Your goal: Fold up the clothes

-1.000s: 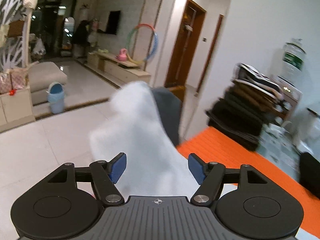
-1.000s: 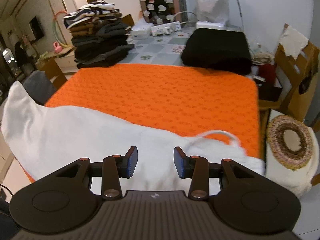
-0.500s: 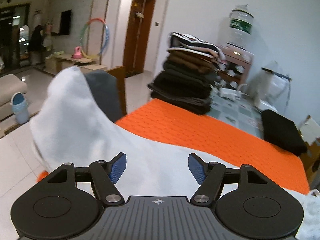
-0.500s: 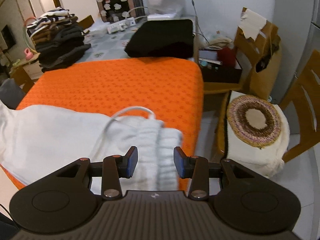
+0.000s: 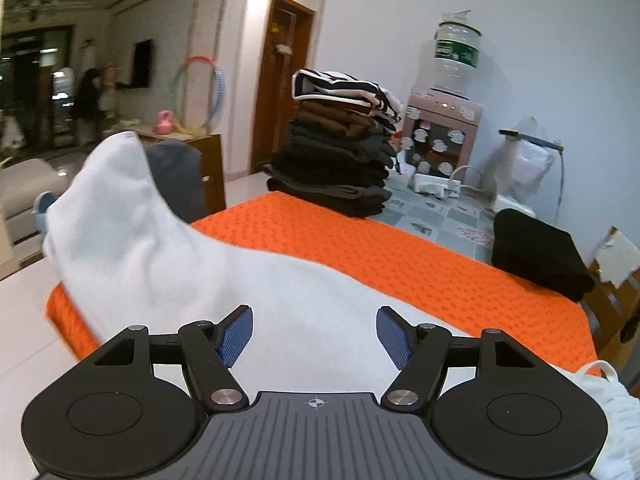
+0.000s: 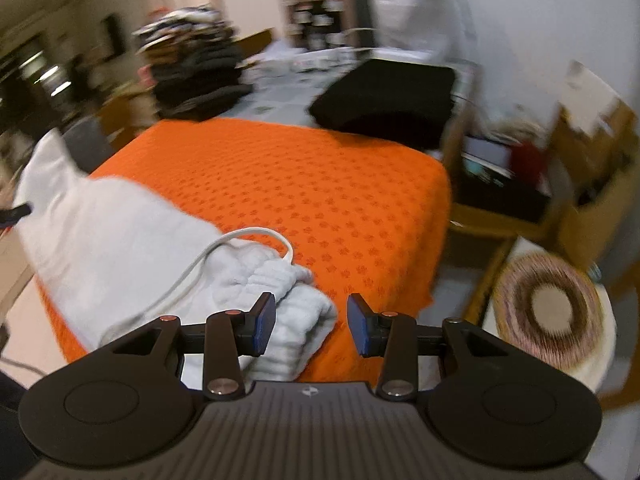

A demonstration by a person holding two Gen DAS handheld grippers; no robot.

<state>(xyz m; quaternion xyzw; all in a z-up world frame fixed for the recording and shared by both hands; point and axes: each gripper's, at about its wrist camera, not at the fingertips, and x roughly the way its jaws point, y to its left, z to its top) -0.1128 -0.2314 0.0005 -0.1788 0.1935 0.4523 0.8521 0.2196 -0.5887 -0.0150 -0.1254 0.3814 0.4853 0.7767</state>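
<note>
While both the left gripper (image 5: pixel 315 335) and the right gripper (image 6: pixel 311 325) hover with jaws apart and empty over the white drawstring trousers (image 6: pixel 120 236) strewn along the near edge of the orange-covered surface (image 6: pixel 320 184), the garment awaits spreading flat, short of the stack of folded clothes (image 5: pixel 340 152).

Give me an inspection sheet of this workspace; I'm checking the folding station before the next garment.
Surface: orange mat covers the table's near part.
Job's things: white garment lies along the mat's near edge, ribbed hem with drawstring at the right.
Clutter: stack of folded clothes, black folded item.
Grippers: left gripper and right gripper, jaws open, over the garment.
Cables: power strip with cord.
Surroundings: water dispenser, chair with round cushion.
</note>
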